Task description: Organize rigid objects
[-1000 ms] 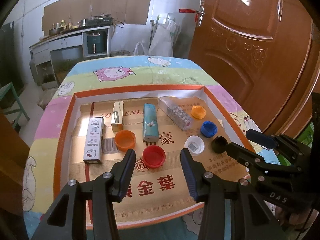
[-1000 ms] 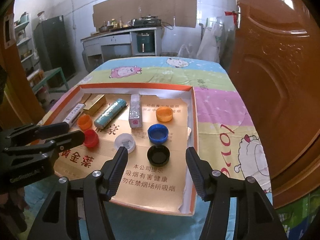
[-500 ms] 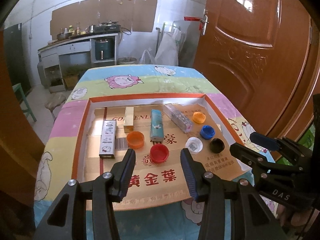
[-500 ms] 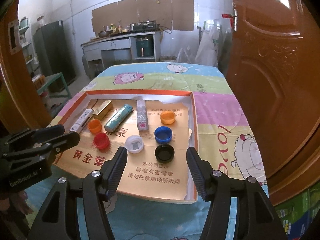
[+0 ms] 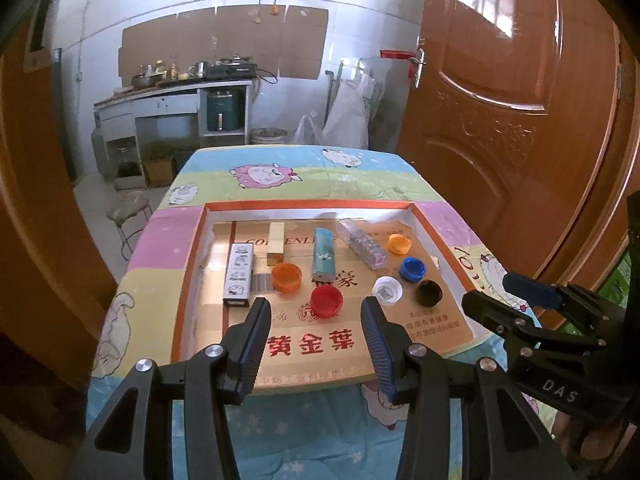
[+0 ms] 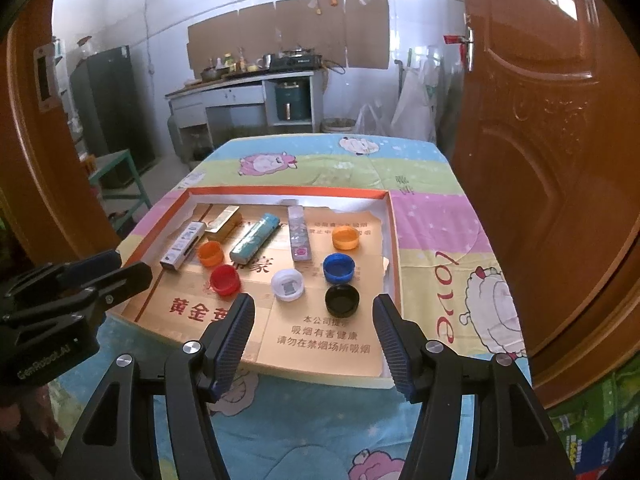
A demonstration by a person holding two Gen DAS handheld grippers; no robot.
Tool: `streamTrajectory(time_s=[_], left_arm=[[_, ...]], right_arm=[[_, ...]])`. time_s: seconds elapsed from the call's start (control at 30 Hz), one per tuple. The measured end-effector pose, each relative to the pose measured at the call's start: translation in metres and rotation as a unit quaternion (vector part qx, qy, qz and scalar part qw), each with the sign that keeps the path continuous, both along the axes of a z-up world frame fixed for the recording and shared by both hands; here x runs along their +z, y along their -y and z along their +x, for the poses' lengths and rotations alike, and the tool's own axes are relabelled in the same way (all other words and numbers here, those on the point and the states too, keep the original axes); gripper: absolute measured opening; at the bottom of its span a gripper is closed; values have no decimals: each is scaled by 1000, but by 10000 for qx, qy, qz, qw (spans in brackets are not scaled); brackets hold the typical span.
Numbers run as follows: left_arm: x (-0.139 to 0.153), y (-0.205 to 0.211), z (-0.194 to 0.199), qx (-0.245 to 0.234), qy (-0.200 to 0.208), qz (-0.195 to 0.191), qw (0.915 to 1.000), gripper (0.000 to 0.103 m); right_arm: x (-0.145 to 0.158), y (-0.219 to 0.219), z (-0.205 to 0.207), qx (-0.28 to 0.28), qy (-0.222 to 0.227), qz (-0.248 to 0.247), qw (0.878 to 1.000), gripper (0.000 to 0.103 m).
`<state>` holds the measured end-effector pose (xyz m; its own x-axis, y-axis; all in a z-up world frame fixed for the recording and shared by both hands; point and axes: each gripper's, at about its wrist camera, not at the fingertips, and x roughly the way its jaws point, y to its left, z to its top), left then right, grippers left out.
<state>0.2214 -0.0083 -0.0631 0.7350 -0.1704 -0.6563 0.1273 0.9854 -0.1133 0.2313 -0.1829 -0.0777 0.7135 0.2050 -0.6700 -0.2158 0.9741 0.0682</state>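
Note:
A shallow cardboard tray (image 5: 188, 264) (image 6: 394, 240) with an orange rim lies on the table. Inside it lie a white box (image 5: 239, 274), a gold box (image 5: 276, 242), a teal box (image 5: 323, 254) and a clear box (image 5: 362, 244). Bottle caps sit among them: orange (image 5: 286, 277), red (image 5: 327, 301), white (image 5: 387, 290), black (image 5: 429, 293) (image 6: 342, 300), blue (image 5: 414, 269) (image 6: 338, 268) and a second orange one (image 5: 399, 243). My left gripper (image 5: 316, 320) hangs open and empty above the tray's near edge. My right gripper (image 6: 314, 320) is open and empty too, back from the black cap.
The table wears a pastel cloth with cartoon sheep (image 5: 262, 174). A brown door (image 5: 520, 120) stands close on the right. A stool (image 5: 130, 210) is left of the table, and a kitchen counter (image 5: 172, 96) lines the far wall.
Both grippers have drawn back and up from the tray, so the tray looks smaller and more of the room shows. Nothing in the tray moved.

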Motion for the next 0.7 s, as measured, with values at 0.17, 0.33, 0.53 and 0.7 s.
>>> streamTrajectory(time_s=[0.17,0.33,0.53,0.7], left_arm=[[5,1,-13,137,53,141,9998,47],[11,0,-26,308,53,206,9993,47],[23,-4,-49,488,285,179,9982,47],[32,-5,-67,550,466,194,9972,47]], right_arm=[[6,-3,-12,6,60,1,10000,63],[15,-9,-26,27,164,-91,9998,63],[28,-17,-48,-31,374,-190,9991,63],[35,-23,-66,-111,424,-224,9988,63]])
